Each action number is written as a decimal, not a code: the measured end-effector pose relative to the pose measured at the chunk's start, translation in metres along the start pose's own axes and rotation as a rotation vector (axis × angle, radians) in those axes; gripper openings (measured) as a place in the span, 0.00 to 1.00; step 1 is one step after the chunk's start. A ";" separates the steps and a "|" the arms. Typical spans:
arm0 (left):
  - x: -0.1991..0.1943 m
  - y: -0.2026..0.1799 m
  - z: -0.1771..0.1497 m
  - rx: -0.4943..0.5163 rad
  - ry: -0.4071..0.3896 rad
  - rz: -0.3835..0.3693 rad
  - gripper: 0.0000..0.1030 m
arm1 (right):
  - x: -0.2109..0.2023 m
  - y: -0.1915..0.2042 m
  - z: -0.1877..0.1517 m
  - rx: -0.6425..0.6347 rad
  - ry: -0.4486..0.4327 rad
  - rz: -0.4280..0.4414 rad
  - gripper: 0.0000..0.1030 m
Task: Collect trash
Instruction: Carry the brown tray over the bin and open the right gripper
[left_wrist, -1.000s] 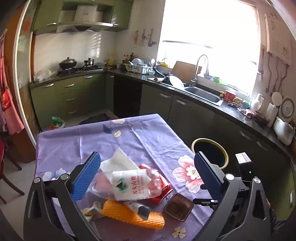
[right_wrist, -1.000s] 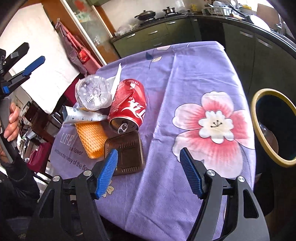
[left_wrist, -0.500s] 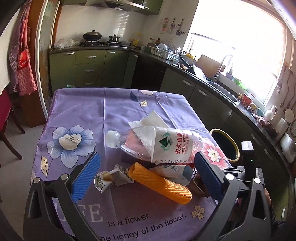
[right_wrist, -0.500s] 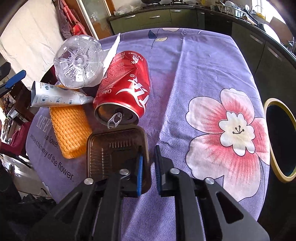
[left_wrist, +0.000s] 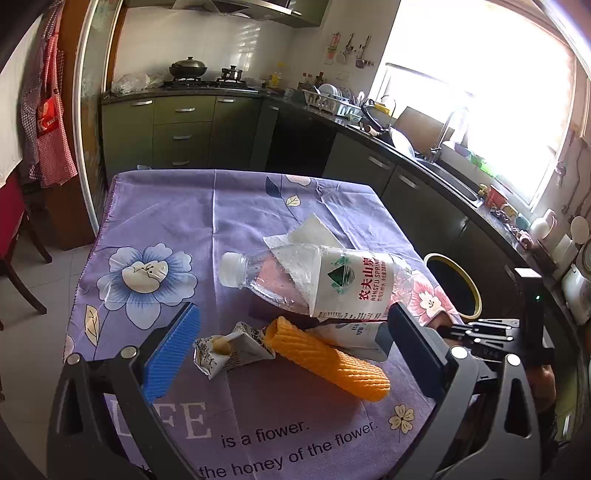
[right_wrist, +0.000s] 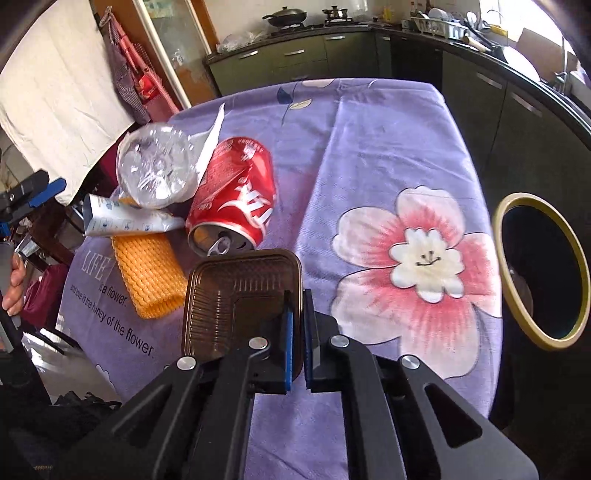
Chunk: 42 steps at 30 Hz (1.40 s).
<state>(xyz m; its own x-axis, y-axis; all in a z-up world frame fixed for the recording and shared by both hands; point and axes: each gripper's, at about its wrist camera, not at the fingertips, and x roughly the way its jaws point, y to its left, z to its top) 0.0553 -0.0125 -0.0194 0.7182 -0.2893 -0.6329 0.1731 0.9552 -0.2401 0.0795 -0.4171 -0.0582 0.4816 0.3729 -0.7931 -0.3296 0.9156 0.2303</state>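
My right gripper (right_wrist: 297, 306) is shut on the right rim of a brown plastic tray (right_wrist: 236, 295) and holds it just above the purple tablecloth (right_wrist: 369, 147). Behind it lie a red cola can (right_wrist: 236, 195), a clear plastic bottle (right_wrist: 157, 170), a white tube (right_wrist: 122, 221) and an orange foam net (right_wrist: 147, 273). My left gripper (left_wrist: 291, 347) is open and empty, its jaws wide on either side of the foam net (left_wrist: 328, 358) and a crumpled wrapper (left_wrist: 229, 347). The bottle (left_wrist: 317, 280) lies just beyond them.
A round bin with a yellow rim (right_wrist: 543, 269) stands off the table's right edge; it also shows in the left wrist view (left_wrist: 454, 288). White paper (left_wrist: 310, 232) lies behind the bottle. Kitchen counters (left_wrist: 424, 158) run along the back and right. A dark chair (left_wrist: 18, 258) stands at the left.
My right gripper closed on the brown tray's rim and lifted it slightly. My left gripper swung from above the pile to the table's near side and stays open.
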 end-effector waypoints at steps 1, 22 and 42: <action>0.000 0.000 0.001 0.000 0.001 -0.001 0.94 | -0.009 -0.012 0.002 0.025 -0.022 -0.020 0.05; 0.003 -0.009 0.008 0.023 0.012 0.020 0.94 | 0.011 -0.306 0.035 0.518 0.018 -0.485 0.23; 0.006 -0.038 -0.016 0.167 0.053 -0.045 0.94 | -0.043 -0.162 0.006 0.343 -0.161 -0.342 0.47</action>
<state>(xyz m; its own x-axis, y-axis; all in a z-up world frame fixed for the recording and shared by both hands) 0.0426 -0.0514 -0.0256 0.6711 -0.3311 -0.6633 0.3171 0.9369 -0.1469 0.1171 -0.5802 -0.0577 0.6430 0.0366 -0.7650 0.1413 0.9760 0.1654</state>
